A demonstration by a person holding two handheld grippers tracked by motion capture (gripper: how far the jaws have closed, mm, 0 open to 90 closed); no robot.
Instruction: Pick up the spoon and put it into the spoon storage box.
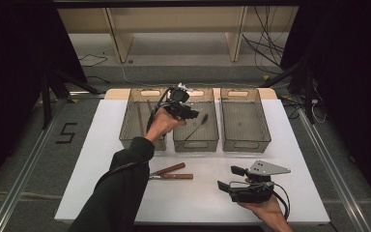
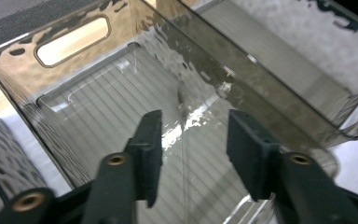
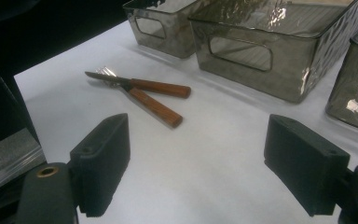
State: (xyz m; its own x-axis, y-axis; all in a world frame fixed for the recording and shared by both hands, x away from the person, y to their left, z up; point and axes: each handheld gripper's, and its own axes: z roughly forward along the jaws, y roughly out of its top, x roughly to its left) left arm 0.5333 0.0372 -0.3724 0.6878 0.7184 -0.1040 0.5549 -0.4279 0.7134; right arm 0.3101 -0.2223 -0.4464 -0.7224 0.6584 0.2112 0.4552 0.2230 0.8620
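My left gripper point(image 1: 193, 115) hangs over the middle one of three smoky clear bins point(image 1: 196, 144), held by a hand in a dark sleeve. In the left gripper view its jaws point(image 2: 193, 140) stand open over the bin's ribbed floor, with nothing between the pads. A thin dark utensil point(image 1: 196, 127) lies slanted in that bin. A wooden-handled knife point(image 3: 158, 87) and fork point(image 3: 154, 106) lie crossed on the white table point(image 1: 198, 198) in front of the bins. My right gripper point(image 1: 228, 178) rests low at the front right, open and empty point(image 3: 200, 163), pointing toward them.
The left bin point(image 1: 127, 126) holds some long wooden-handled utensils. The right bin point(image 1: 245, 141) looks bare. A wooden shelf frame point(image 1: 174, 29) and cables stand beyond the table's far edge. Dark floor surrounds the table.
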